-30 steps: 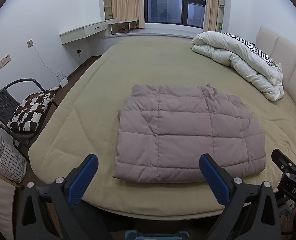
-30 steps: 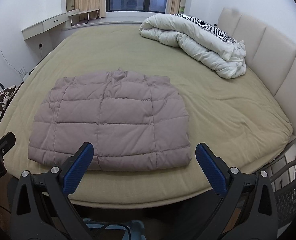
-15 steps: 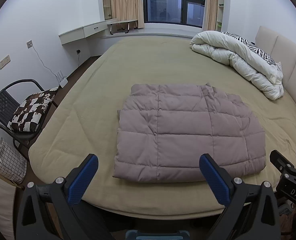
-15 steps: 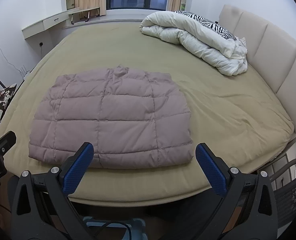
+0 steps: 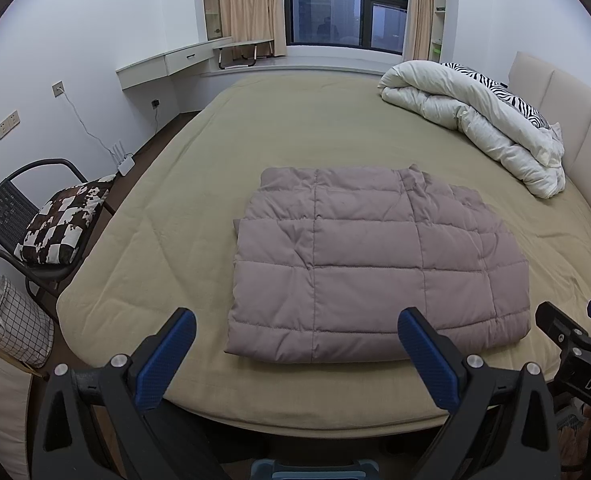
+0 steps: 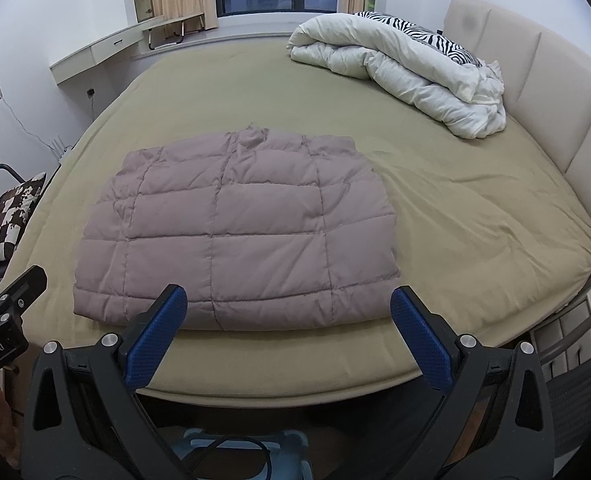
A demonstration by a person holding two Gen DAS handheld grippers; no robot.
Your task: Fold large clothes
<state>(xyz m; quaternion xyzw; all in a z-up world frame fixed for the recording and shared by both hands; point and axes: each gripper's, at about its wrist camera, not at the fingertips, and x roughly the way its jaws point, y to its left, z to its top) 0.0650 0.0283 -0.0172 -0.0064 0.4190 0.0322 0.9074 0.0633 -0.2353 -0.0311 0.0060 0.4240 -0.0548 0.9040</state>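
Puffer jacket [image 5: 379, 268] lies folded near bed [image 5: 315, 128] front edge; left gripper [image 5: 295, 354] and right gripper [image 6: 289, 330] released, empty; fold looks essentially done.

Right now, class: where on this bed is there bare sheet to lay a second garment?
Bare sheet lies between the folded puffer jacket and the headboard, and again beyond the jacket toward the window. The corner holding the bunched white duvet is crowded. Only a narrow strip borders the near edge.
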